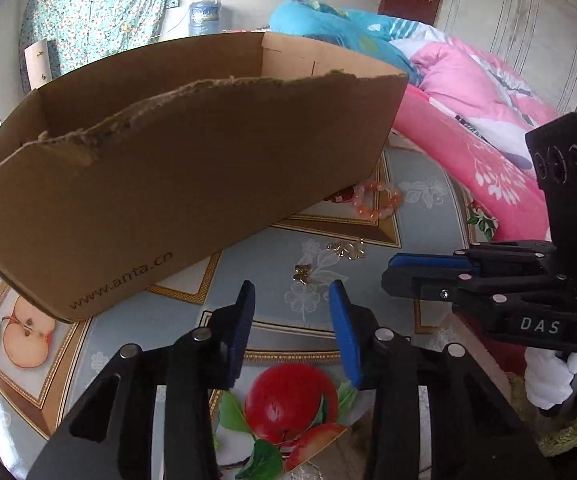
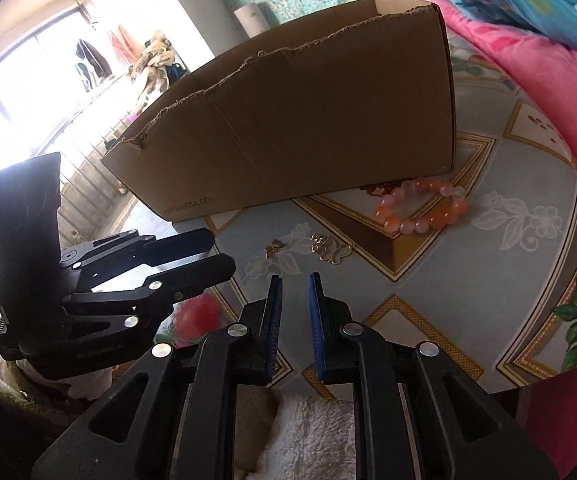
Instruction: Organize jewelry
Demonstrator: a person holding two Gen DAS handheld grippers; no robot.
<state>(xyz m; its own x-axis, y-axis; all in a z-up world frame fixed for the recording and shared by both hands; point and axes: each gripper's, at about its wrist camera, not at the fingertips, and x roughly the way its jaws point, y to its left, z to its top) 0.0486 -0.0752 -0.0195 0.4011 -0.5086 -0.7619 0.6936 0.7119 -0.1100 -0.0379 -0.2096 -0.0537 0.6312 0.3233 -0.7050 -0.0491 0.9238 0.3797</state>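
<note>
Jewelry is still lying loose on the round table (image 2: 528, 160): a beaded bracelet (image 2: 422, 210) beside the cardboard box (image 2: 288, 120), gold earrings (image 2: 330, 248) nearer. Nothing looks sorted yet. Left gripper (image 1: 292, 292) and right gripper (image 2: 293, 280) are hovering, jaws partly open, holding nothing. Pink bedding (image 1: 488, 128) is crowding the table edge.

Black plastic left gripper (image 1: 292, 292) and right gripper (image 2: 294, 280): blue-padded fingers (image 1: 344, 332), silver rivets, white "DAS" lettering, white glove (image 1: 548, 380).
</note>
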